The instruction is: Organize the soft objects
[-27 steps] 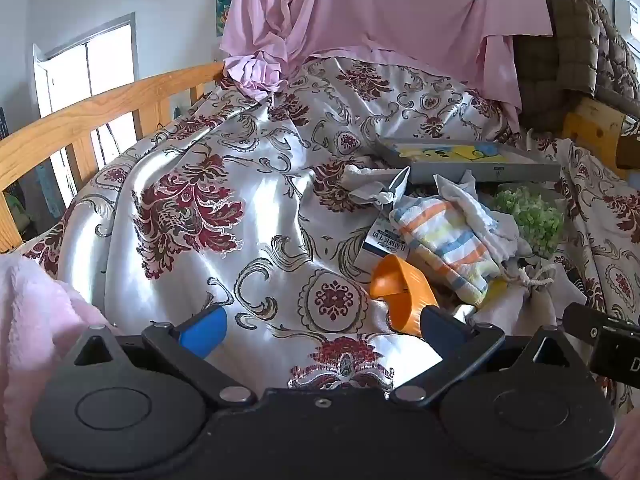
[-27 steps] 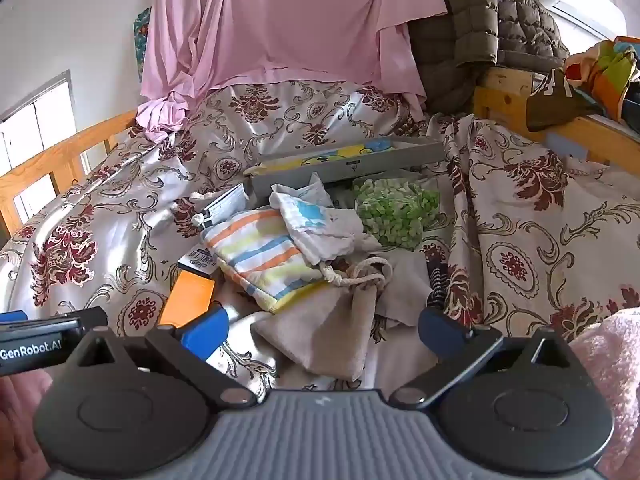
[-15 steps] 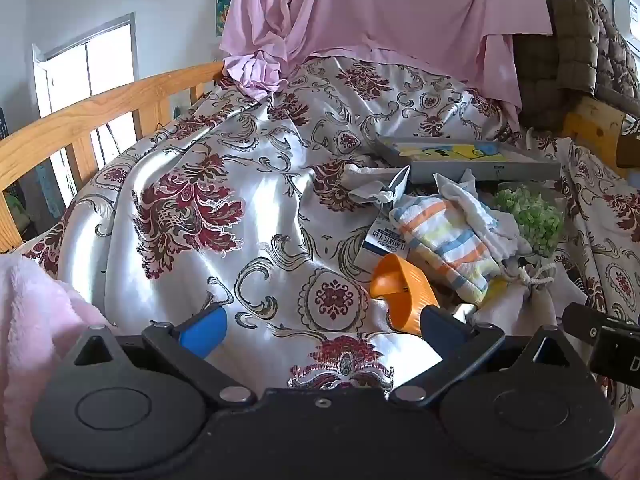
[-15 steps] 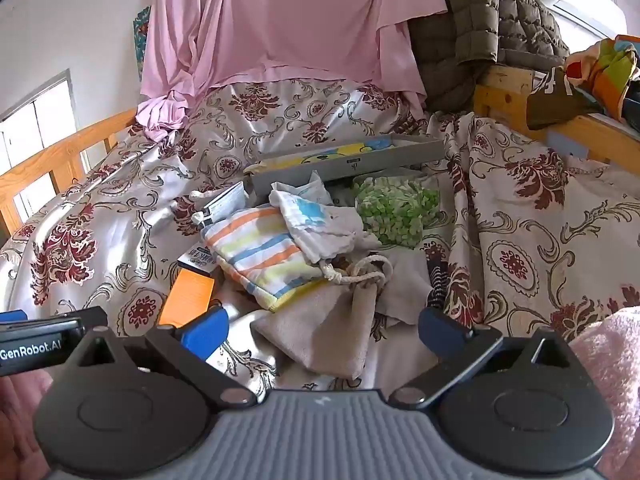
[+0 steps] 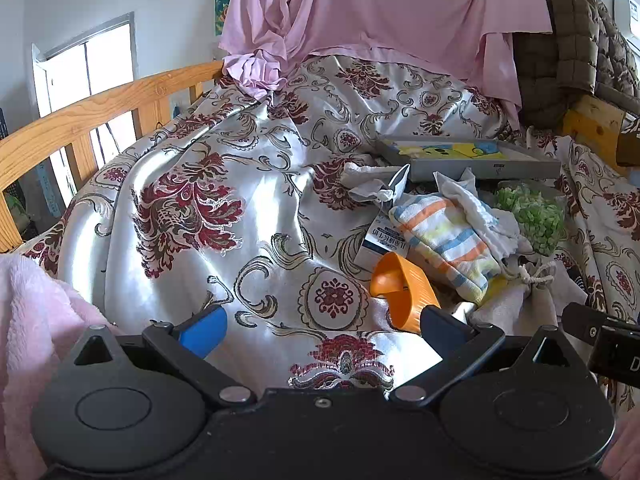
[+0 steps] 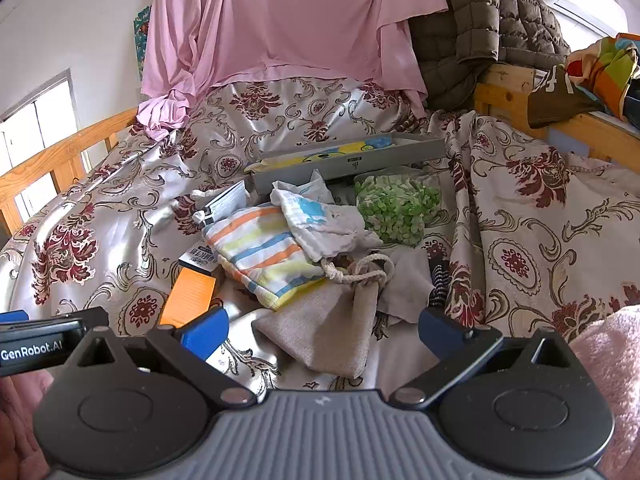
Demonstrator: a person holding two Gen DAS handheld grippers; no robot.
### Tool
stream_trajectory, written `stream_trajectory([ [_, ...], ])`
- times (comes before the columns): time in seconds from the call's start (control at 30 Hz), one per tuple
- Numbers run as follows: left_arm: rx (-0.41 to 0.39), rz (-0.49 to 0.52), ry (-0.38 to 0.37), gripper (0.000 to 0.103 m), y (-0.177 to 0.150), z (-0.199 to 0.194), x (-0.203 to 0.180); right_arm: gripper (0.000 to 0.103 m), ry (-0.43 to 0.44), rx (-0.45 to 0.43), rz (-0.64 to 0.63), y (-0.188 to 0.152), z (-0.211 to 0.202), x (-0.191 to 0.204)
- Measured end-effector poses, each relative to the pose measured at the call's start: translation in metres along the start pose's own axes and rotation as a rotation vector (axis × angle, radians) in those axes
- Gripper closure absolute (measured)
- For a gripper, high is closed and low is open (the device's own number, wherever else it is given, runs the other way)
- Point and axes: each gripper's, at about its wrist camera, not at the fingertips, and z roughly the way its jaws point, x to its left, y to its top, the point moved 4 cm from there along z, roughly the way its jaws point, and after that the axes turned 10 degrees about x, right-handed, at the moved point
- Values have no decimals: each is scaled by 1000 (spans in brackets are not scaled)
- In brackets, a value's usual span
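A pile of soft things lies on the floral bedspread: a striped cloth, a white cloth with a blue print, a beige drawstring pouch and a clear bag of green pieces. The striped cloth and green bag also show in the left wrist view. My left gripper is open and empty, left of the pile. My right gripper is open and empty, just in front of the pouch.
An orange scoop-like object and a small printed box lie beside the pile. A flat grey box with a yellow picture lies behind it. A wooden bed rail runs on the left. Pink sheet and brown jacket hang behind.
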Motion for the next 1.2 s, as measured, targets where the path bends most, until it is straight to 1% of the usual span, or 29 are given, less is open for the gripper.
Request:
stream_trajectory([
  [1.2, 2, 0, 0, 1, 0, 0, 0, 0, 3, 4, 3, -1, 3, -1],
])
